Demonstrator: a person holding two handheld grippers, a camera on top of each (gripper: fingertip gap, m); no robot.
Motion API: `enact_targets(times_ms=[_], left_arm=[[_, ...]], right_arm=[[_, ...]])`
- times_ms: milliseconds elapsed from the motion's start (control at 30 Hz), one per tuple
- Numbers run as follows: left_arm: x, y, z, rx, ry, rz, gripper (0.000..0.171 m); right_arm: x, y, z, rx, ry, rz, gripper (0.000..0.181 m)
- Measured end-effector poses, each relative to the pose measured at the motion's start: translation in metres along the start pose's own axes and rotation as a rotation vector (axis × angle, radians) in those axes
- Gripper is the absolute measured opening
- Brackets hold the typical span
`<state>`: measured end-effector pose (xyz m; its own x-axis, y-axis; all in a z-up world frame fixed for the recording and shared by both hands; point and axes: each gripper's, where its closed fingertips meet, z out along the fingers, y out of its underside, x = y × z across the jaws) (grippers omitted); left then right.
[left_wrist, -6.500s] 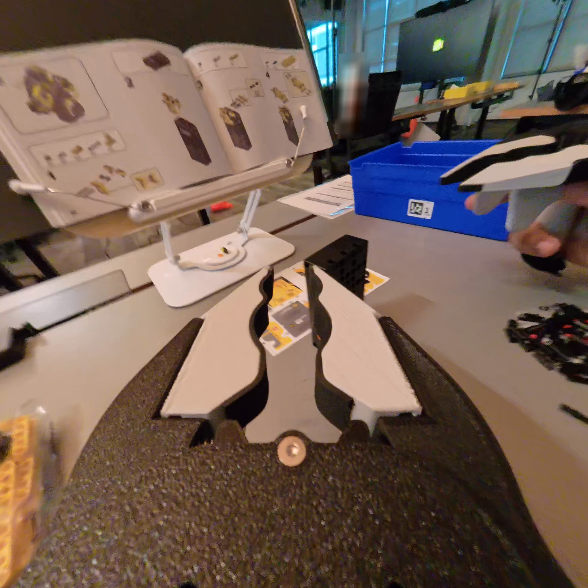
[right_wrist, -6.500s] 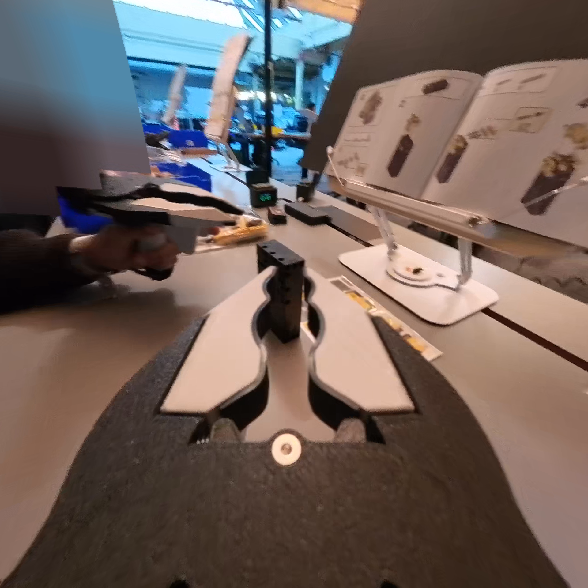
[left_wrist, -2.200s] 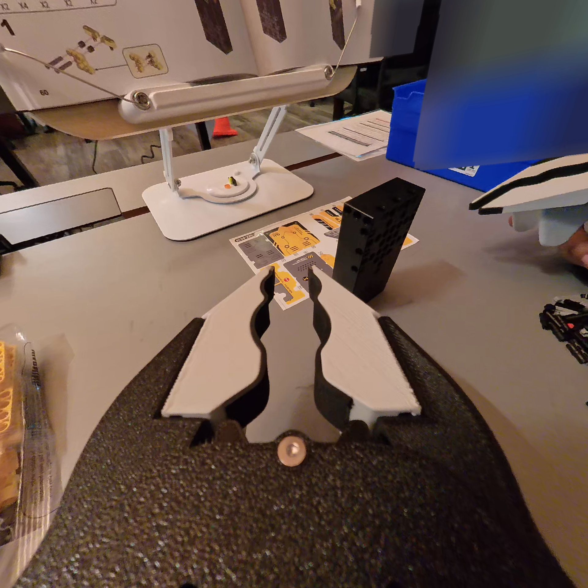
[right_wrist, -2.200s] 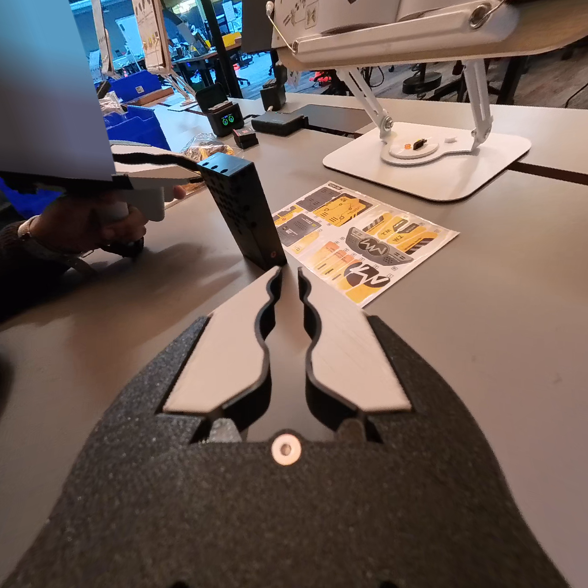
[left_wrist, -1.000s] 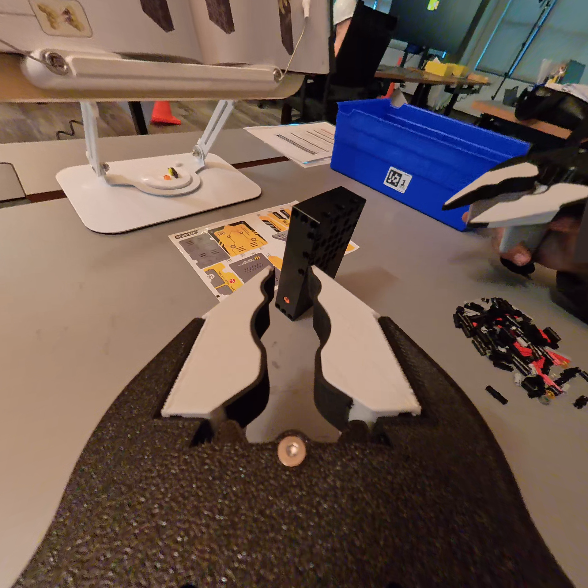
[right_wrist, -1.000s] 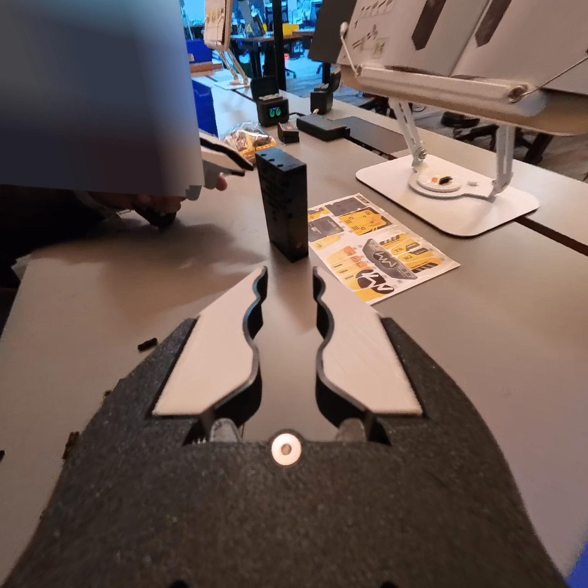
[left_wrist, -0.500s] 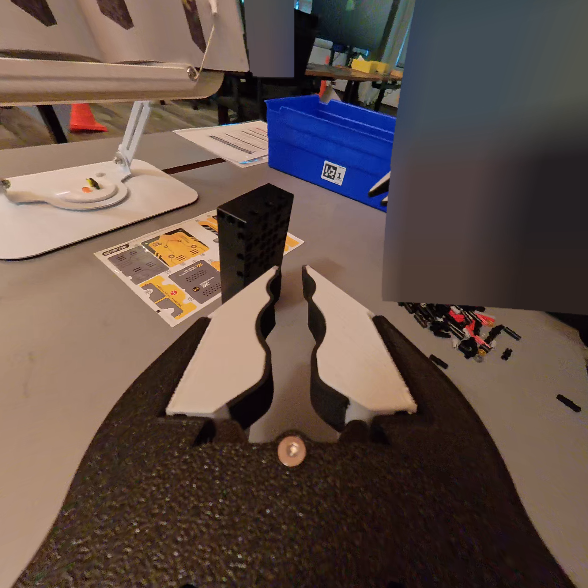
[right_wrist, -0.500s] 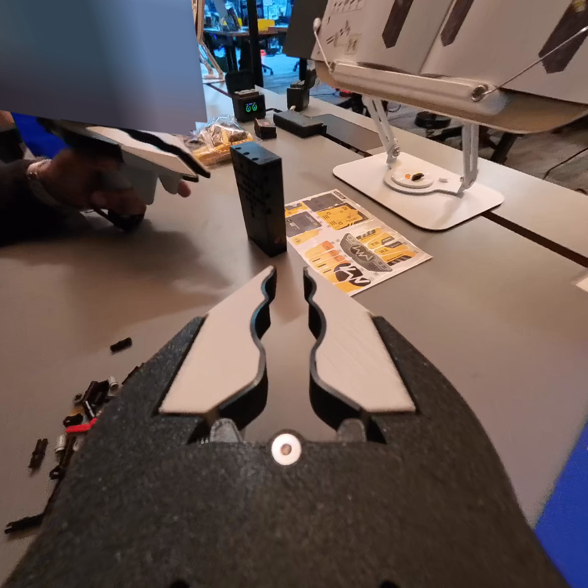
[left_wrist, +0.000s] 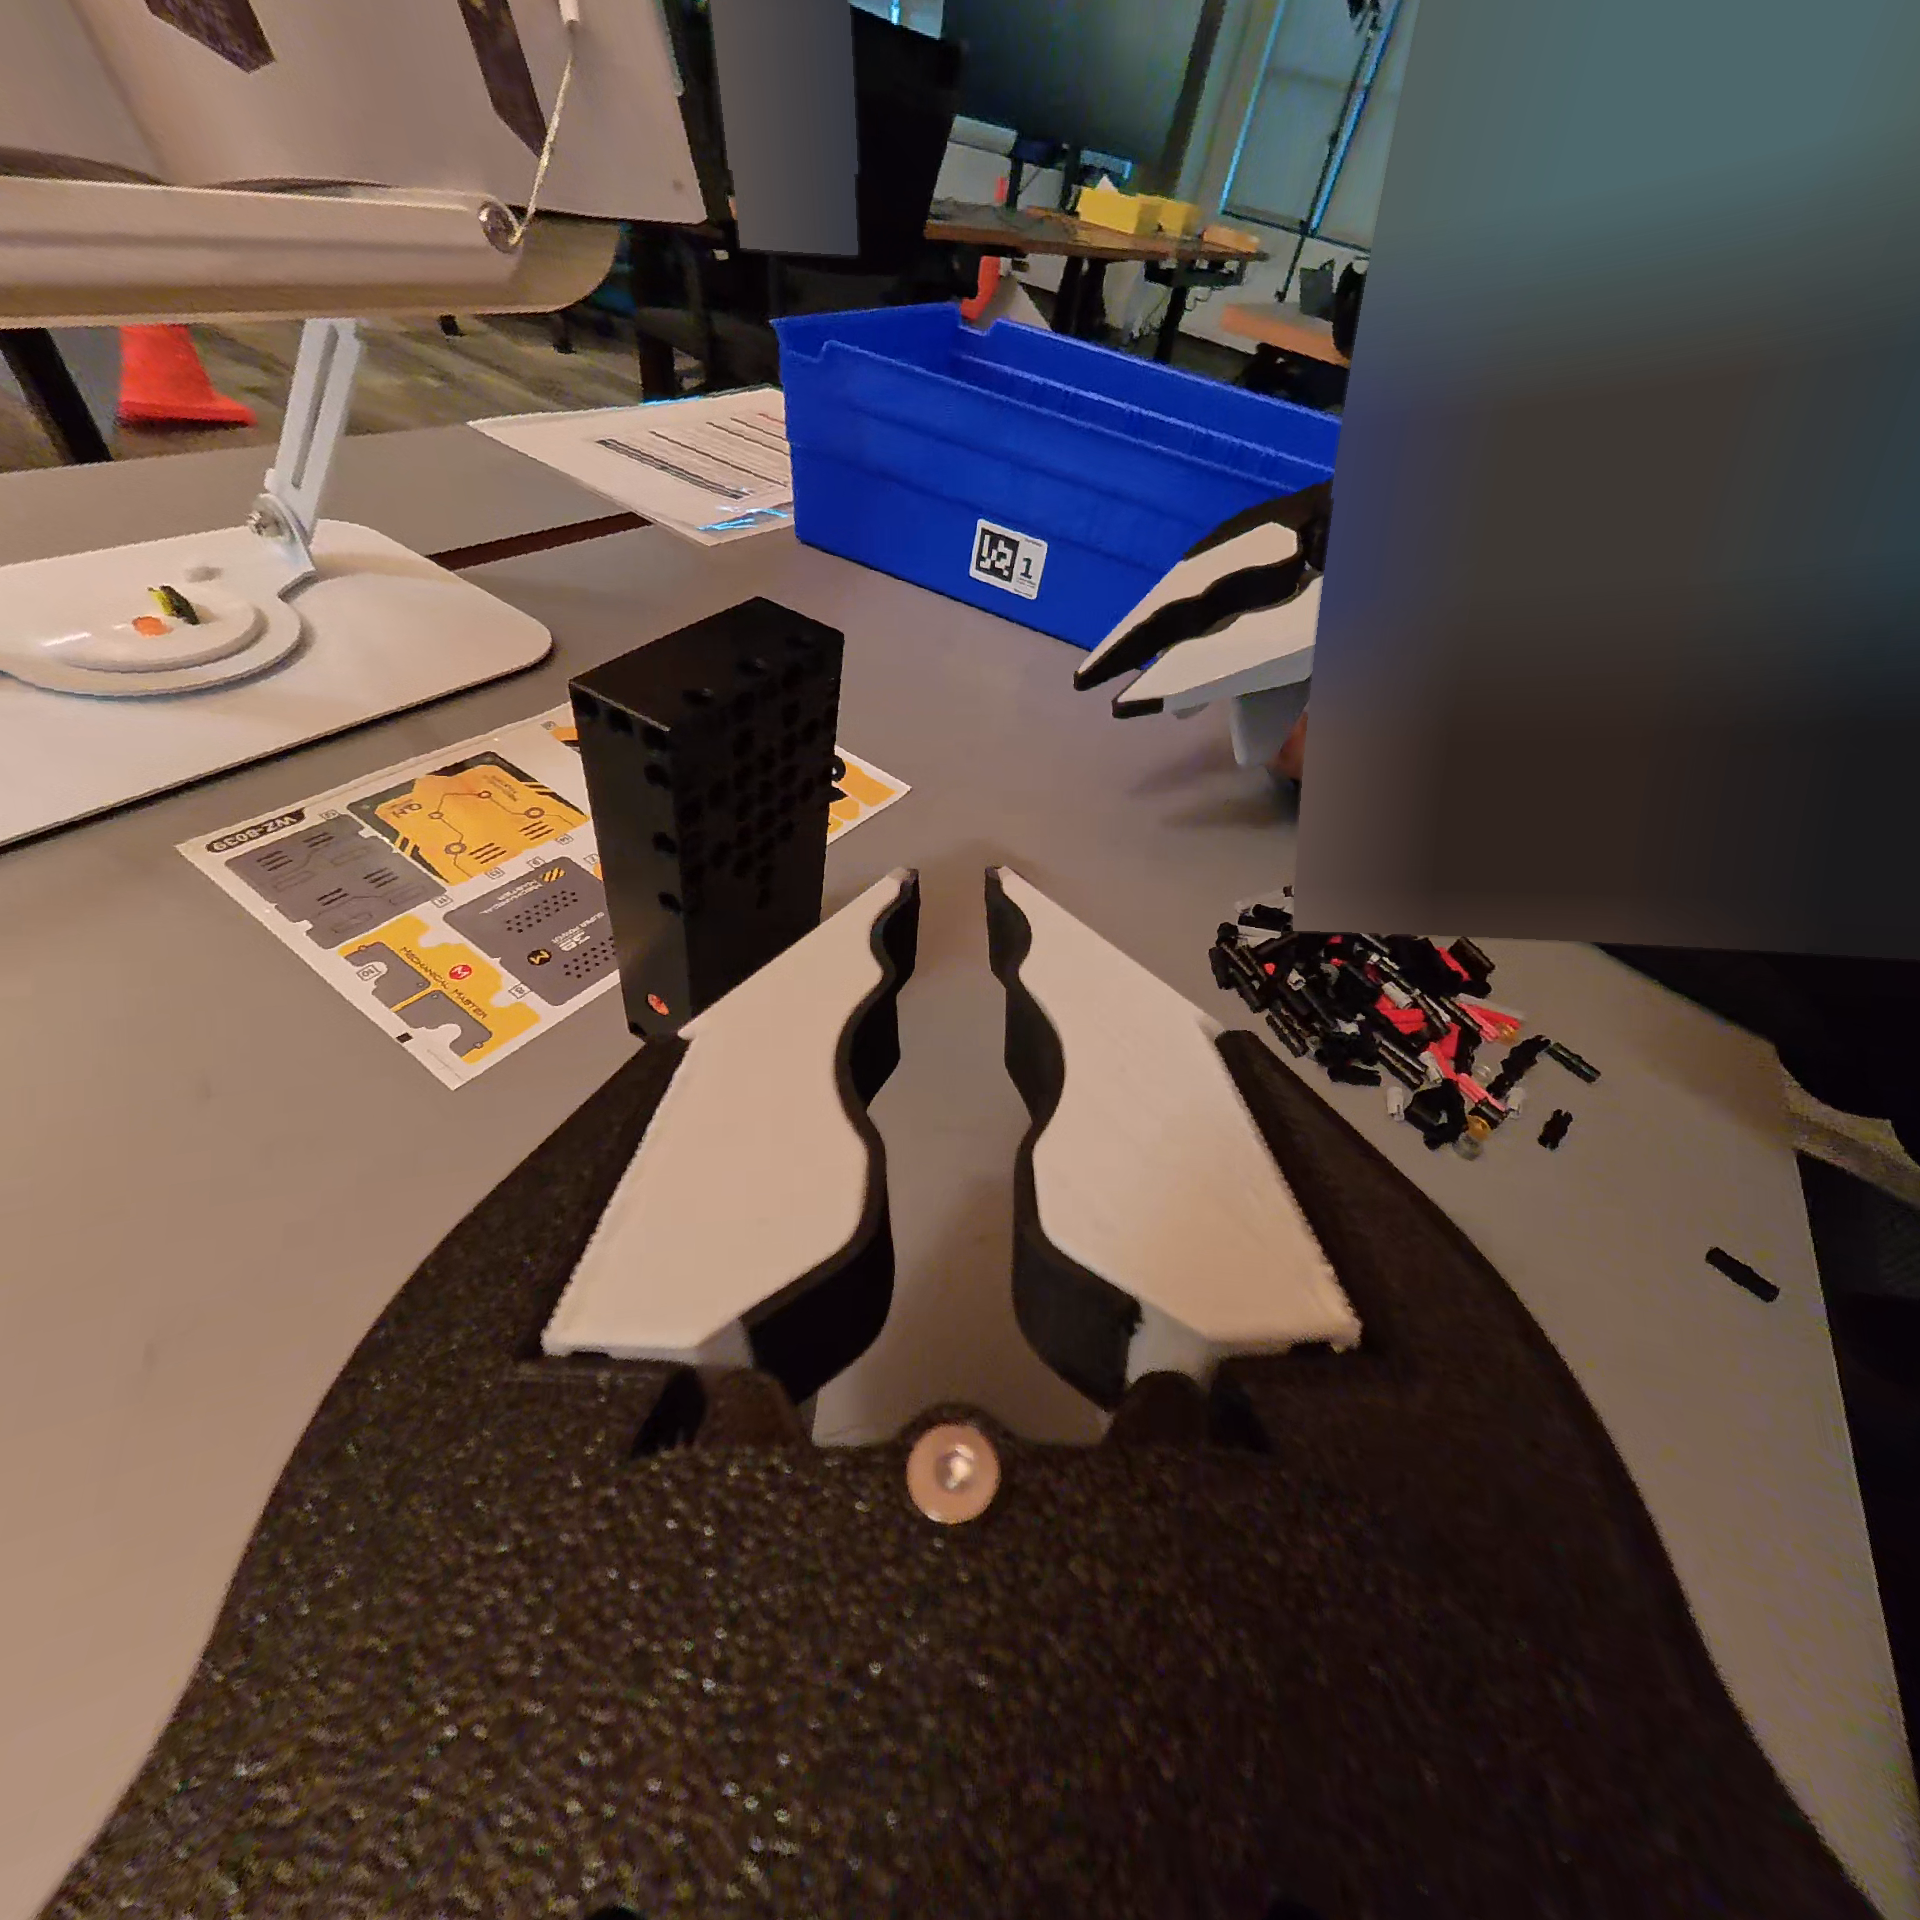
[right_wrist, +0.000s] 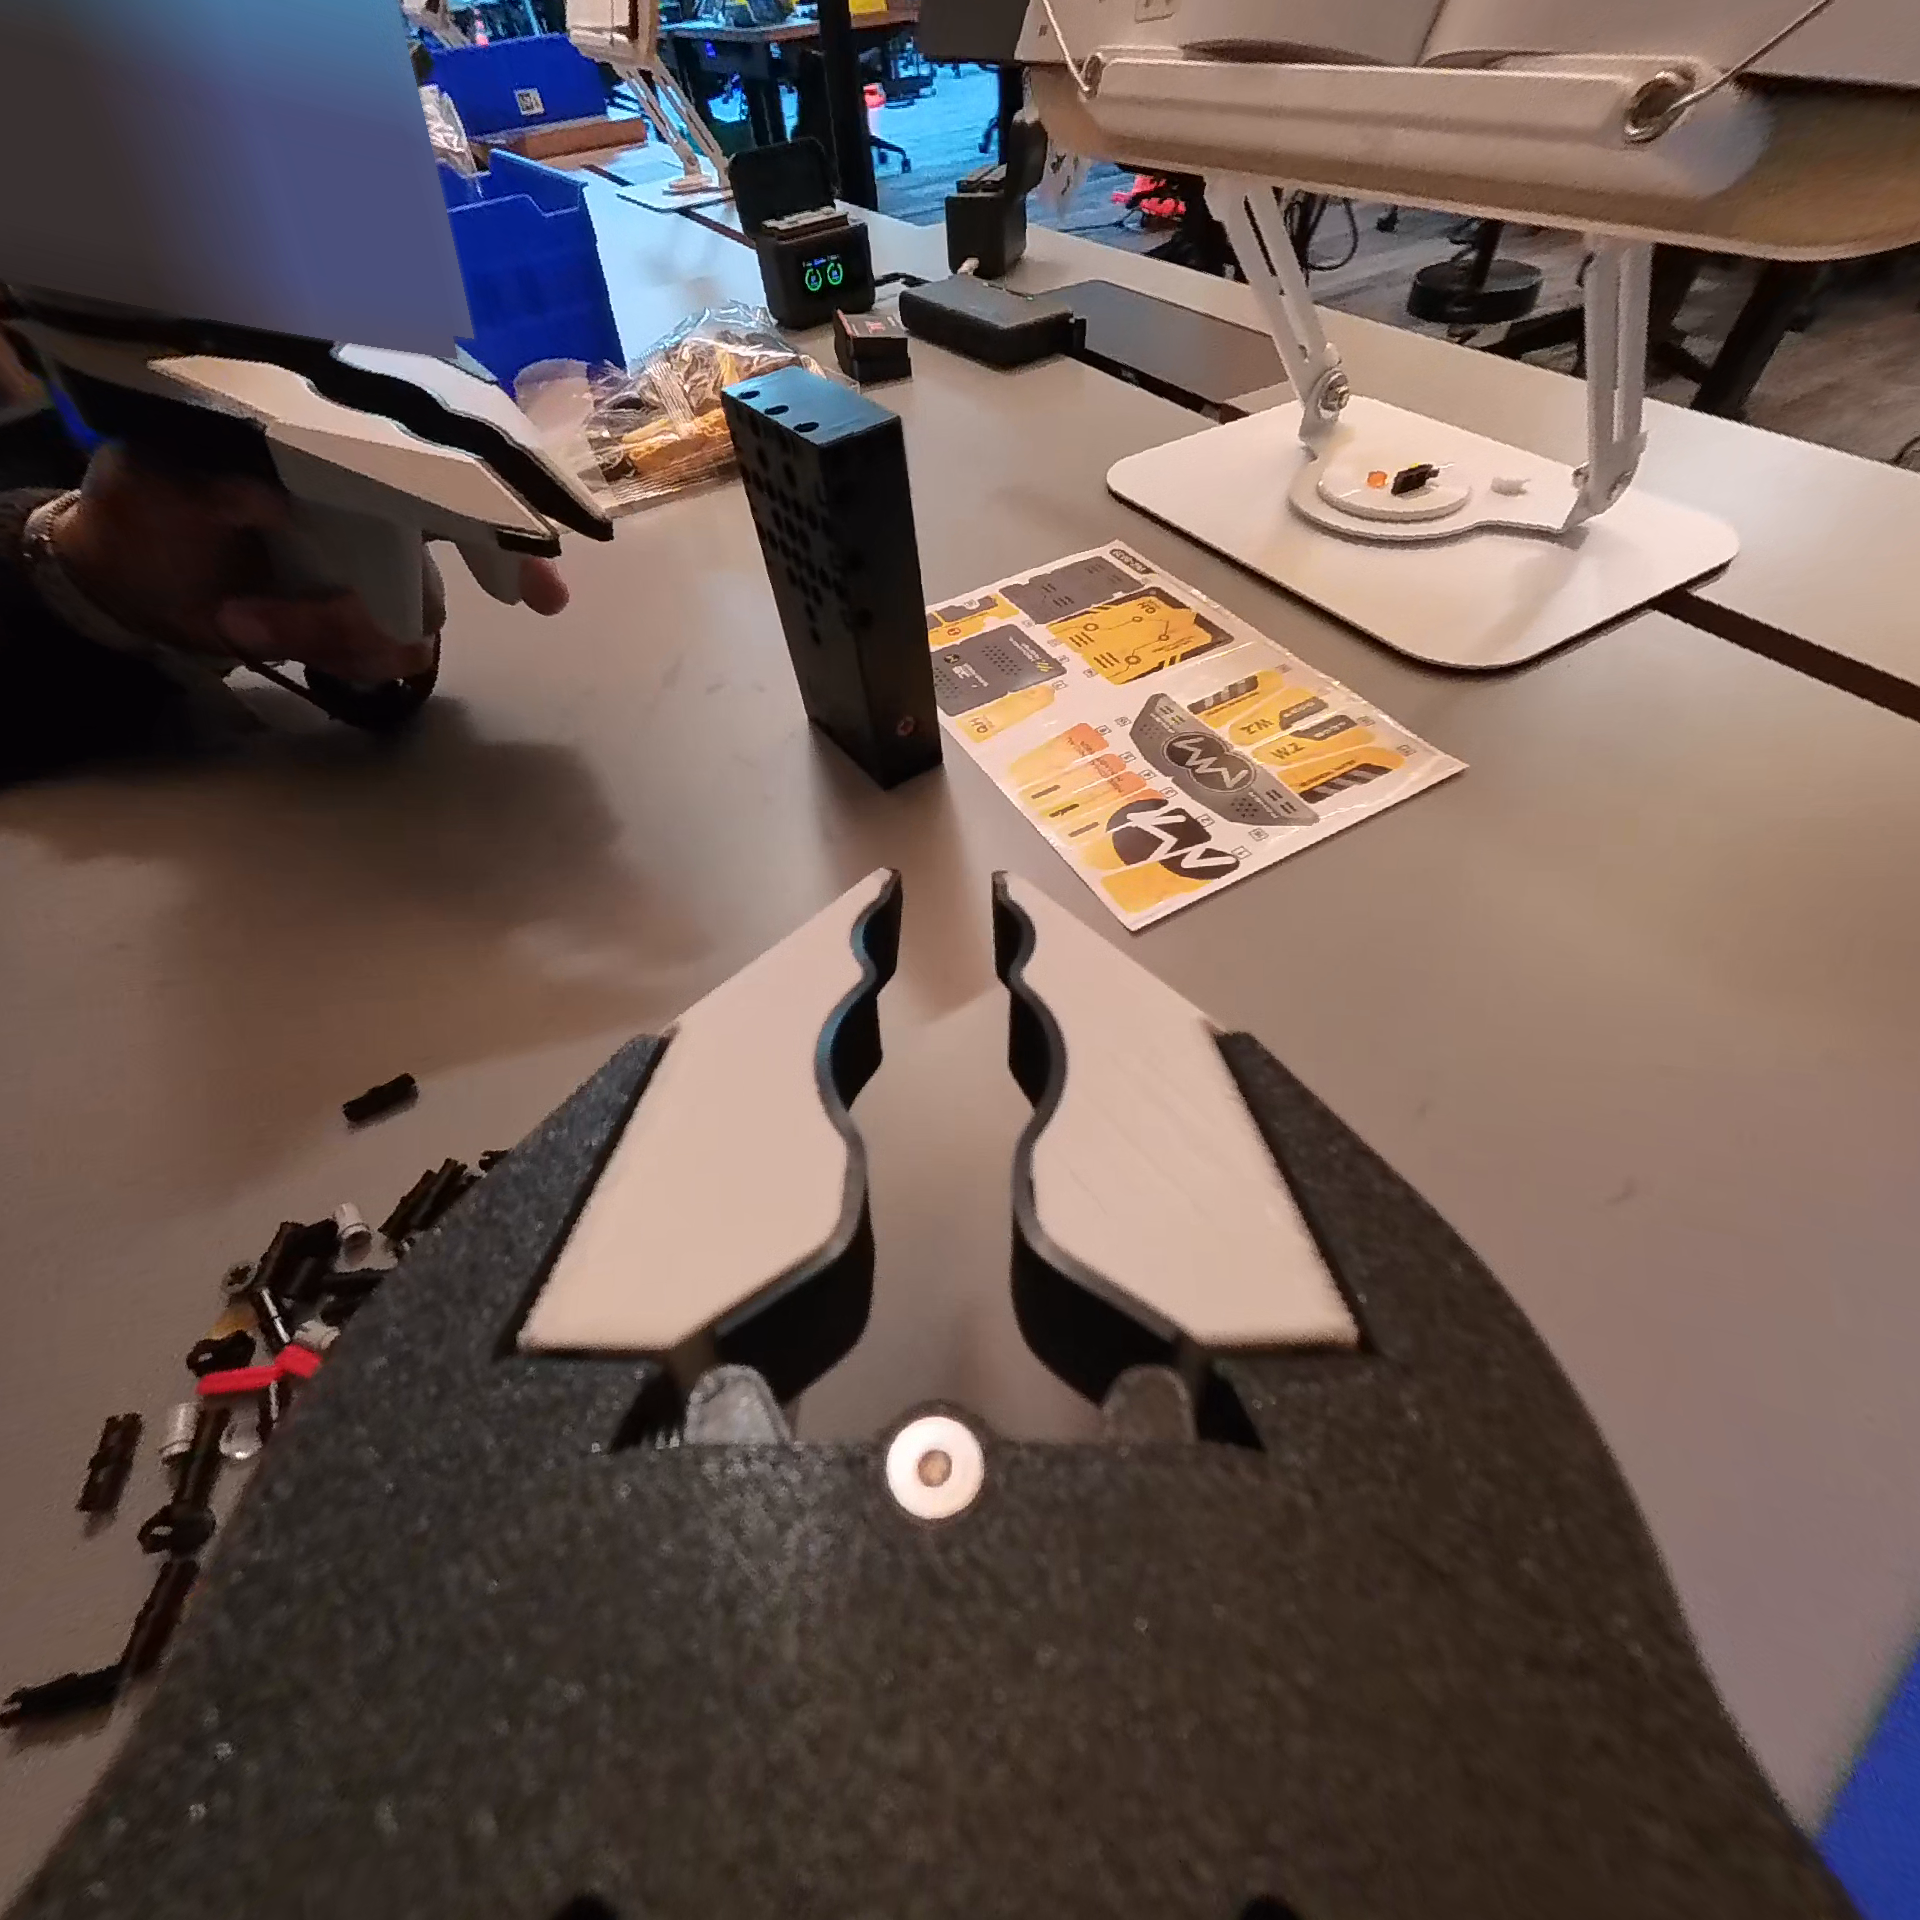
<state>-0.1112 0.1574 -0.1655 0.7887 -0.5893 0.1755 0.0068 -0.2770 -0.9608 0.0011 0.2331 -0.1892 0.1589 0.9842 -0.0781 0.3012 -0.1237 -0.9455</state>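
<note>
A tall black perforated block (left_wrist: 717, 790) stands upright on the grey table, partly on a yellow and grey sticker sheet (left_wrist: 416, 883). My left gripper (left_wrist: 951, 883) is empty, its jaws a narrow gap apart, just right of the block's base and not touching it. My right gripper (right_wrist: 943, 883) is also empty with a narrow gap, a short way in front of the block (right_wrist: 831, 571) and the sticker sheet (right_wrist: 1174, 727). Each gripper shows in the other's view: the right gripper (left_wrist: 1195, 634) and the left gripper (right_wrist: 561, 530), the latter held in a hand.
A pile of small black and red parts (left_wrist: 1371, 1018) lies right of the left gripper and also shows in the right wrist view (right_wrist: 260, 1330). A white book stand (left_wrist: 260, 644) holds an open manual. Behind are a blue bin (left_wrist: 1039, 447), a paper sheet (left_wrist: 675, 457) and a bag of yellow parts (right_wrist: 675, 405). The tips of one gripper are about 15 centimetres away from the tips of the other.
The right gripper held the block 6.5 s ago; the block now stands free. The left gripper has swung right, so the block sits left of its fingers. The right gripper has drawn back and narrowed its jaws.
</note>
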Motion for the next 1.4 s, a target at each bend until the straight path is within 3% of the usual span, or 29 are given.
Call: enact_targets(times_ms=[1400], left_arm=[[-0.005,0.001,0.001,0.001,-0.023,-0.032,0.012]], right_arm=[[0.013,0.0,-0.001,0.012,0.035,0.068,0.02]])
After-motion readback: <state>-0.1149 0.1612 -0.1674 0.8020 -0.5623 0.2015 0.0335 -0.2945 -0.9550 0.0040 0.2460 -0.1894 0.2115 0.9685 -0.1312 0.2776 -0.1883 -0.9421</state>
